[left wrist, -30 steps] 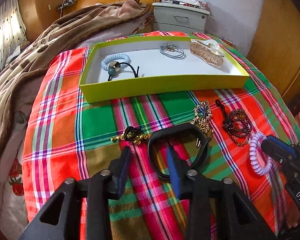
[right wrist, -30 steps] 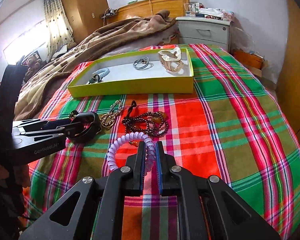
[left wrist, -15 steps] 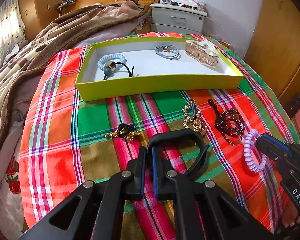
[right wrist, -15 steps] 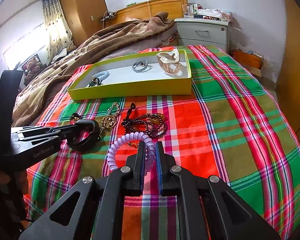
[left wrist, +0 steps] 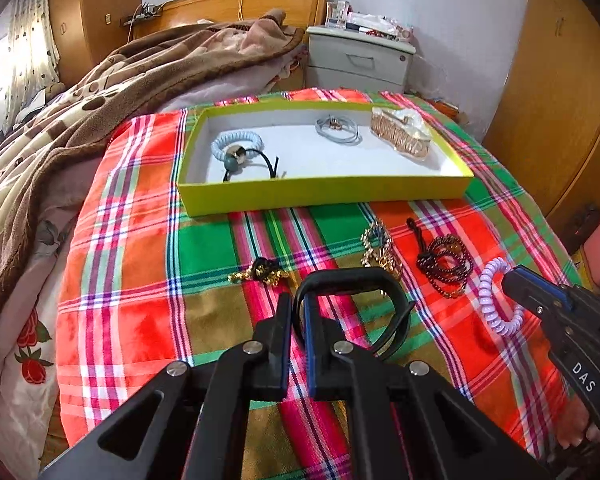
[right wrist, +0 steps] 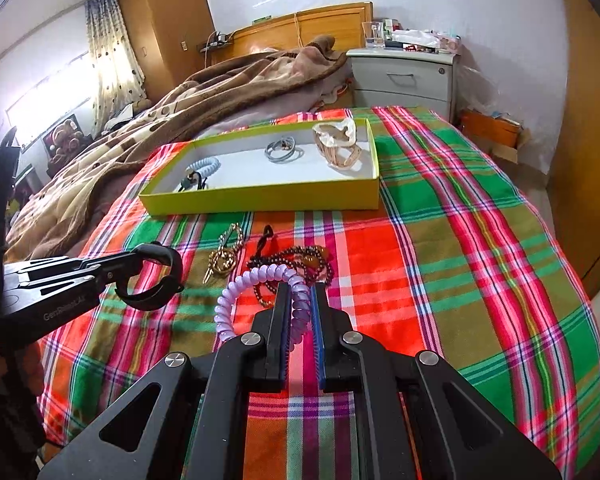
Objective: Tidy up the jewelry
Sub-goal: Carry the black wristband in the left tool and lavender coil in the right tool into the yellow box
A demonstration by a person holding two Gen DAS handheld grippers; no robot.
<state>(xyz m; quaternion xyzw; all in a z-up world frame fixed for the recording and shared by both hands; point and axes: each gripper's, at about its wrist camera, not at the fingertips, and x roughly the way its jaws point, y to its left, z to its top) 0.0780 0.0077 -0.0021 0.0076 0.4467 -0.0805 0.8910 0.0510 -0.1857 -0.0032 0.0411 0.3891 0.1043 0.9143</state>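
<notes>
Since a second ago, the left gripper [left wrist: 296,312] has pinched its jaws together on the black open-ended plastic bangle [left wrist: 352,280], which earlier lay flat on the cloth with the jaws standing wide around its rim; the bangle now hangs lifted off the plaid, as the right wrist view shows [right wrist: 156,280]. On the left, a brown patterned fleece blanket [left wrist: 100,92] is heaped on the bed beside the bright red, green and orange plaid cloth [left wrist: 140,264]. On the cloth near the left gripper lies a small black-and-gold knotted hair tie [left wrist: 262,272]. Beyond it sits the shallow yellow-green cardboard box with a white floor [left wrist: 324,194], holding a pale blue coiled hair tie [left wrist: 236,142] touching a black elastic with a green and gold bead [left wrist: 252,164], then a grey hair loop [left wrist: 336,130], then a beige and gold hair claw [left wrist: 400,136]. Nearer, to the right of the bangle, lie a gold ornate hair clip [left wrist: 378,250] and a dark beaded bracelet with a black cord [left wrist: 444,264], close together. Farthest right, the right gripper [right wrist: 300,308] is closed narrowly on the lilac plastic spiral hair tie [right wrist: 256,280], whose loop arches over the cloth just before the beads.
</notes>
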